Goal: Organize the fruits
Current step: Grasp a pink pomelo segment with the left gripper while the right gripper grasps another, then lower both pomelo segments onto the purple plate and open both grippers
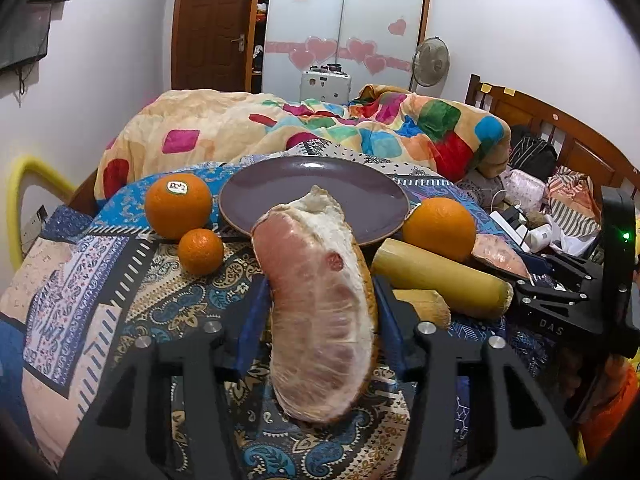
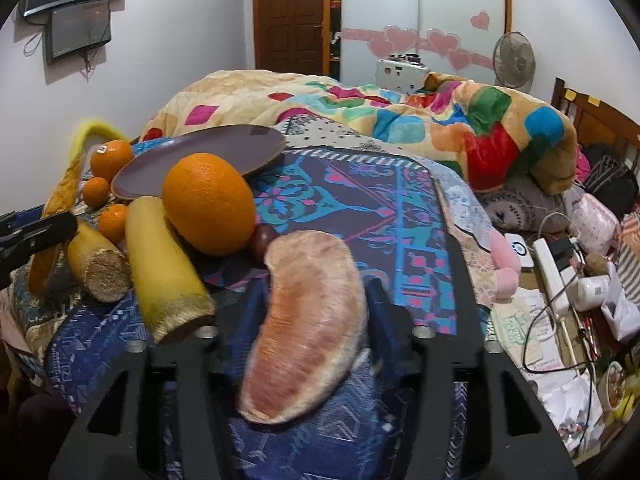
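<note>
Two pomelo wedges sat in tongs. Left view: left tongs clamped the left wedge before the plate; squeezing risked bursting it. Right view: right tongs clamped the right wedge over the bed; its loose membrane risked slipping.

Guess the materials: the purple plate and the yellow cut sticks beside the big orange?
Purple plate: probably glazed ceramic or stoneware; smooth satin sheen with a window glare, brownish bare rim. Melamine is possible. Yellow cut sticks: plant stalk, likely sugarcane; waxy smooth yellow rind, and the cut ends show dry, coarse tan fibre.
</note>
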Demonstrator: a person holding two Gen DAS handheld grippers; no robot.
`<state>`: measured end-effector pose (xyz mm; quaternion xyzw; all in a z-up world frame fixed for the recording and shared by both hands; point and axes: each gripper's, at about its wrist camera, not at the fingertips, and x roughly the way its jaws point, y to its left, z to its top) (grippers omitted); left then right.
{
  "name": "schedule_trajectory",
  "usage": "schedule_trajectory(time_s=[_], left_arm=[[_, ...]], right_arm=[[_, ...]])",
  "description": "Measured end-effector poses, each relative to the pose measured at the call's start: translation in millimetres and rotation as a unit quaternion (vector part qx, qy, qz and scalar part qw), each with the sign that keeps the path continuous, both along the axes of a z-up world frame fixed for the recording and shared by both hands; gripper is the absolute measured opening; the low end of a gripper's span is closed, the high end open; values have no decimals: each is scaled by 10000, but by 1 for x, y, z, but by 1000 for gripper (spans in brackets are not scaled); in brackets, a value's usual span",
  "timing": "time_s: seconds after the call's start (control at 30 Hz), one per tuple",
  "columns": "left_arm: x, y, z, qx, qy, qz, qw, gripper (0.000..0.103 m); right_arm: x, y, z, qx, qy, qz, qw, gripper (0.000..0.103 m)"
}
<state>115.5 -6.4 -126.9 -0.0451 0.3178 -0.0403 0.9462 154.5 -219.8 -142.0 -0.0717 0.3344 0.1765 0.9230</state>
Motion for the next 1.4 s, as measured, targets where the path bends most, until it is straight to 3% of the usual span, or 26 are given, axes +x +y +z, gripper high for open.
schedule_trajectory(time_s=[0.27, 0.63, 1.0, 1.4], left_arm=[[-4, 7, 4, 2, 16, 0, 10000, 48], [-10, 14, 37, 138, -392, 107, 9991, 48], [14, 15, 69, 353, -740, 171, 9965, 48], [60, 16, 81, 465, -796, 194, 9955, 48]], right_arm=[[-5, -3, 7, 73, -99, -15, 9999, 43], [-17, 5, 46, 148, -648, 45, 9978, 43], [-9, 20, 86, 347, -1213, 188, 9918, 43], [21, 46, 99, 382, -1374, 346, 9892, 43]])
